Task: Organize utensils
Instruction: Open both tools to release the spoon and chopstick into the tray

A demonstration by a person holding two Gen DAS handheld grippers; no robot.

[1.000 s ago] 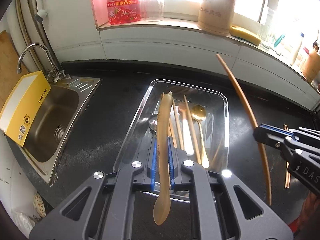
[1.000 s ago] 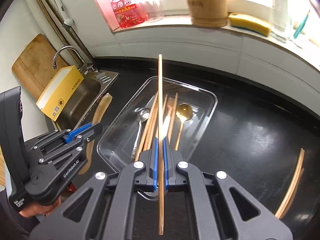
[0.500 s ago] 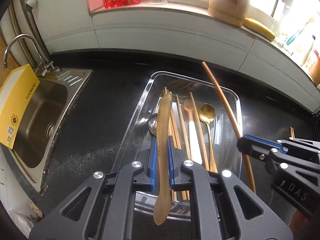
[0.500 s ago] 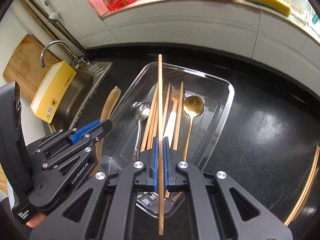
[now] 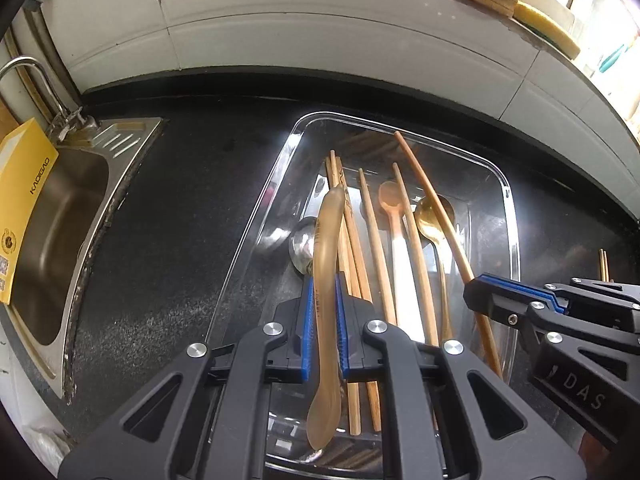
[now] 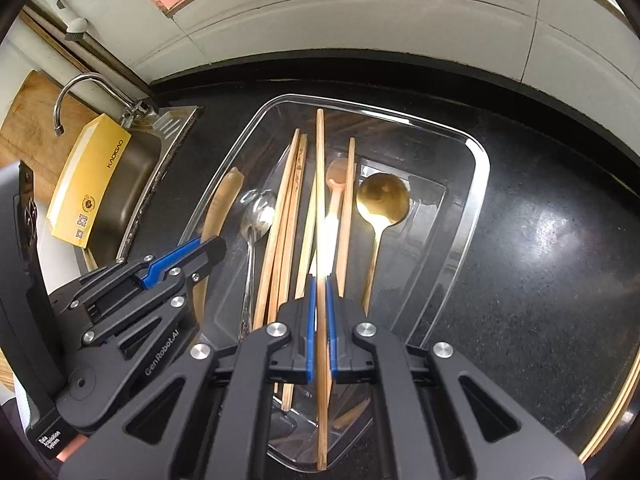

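A: What sat furthest left on the counter?

B: A steel sink (image 5: pixel 60 216) with a curved tap (image 6: pixel 80 88), and a yellow box (image 5: pixel 24 208) leaning in the basin. A wooden board (image 6: pixel 24 120) stood behind the tap.

A: And next to that?

B: The left gripper (image 5: pixel 323 312), its blue pads pinched tight on a translucent amber spoon (image 5: pixel 326 280), held over the left part of the clear tray (image 5: pixel 508 208).

A: What lay in the tray?

B: From the left: a silver spoon (image 6: pixel 256 216), a bunch of wooden chopsticks (image 6: pixel 286 216), a white-handled spoon with a pale wooden bowl (image 5: pixel 396 240), and a gold spoon (image 6: pixel 382 200). They crowded the floor under both grippers.

A: The right gripper?

B: The right gripper (image 6: pixel 319 320) was closed on a single chopstick (image 6: pixel 320 200), which ran lengthwise above the tray's middle.

A: Anything further right?

B: Bare black counter (image 6: pixel 540 240), with two more chopsticks (image 5: pixel 603 266) lying well apart from the tray. A yellow sponge (image 5: pixel 548 28) rested on the sill behind.
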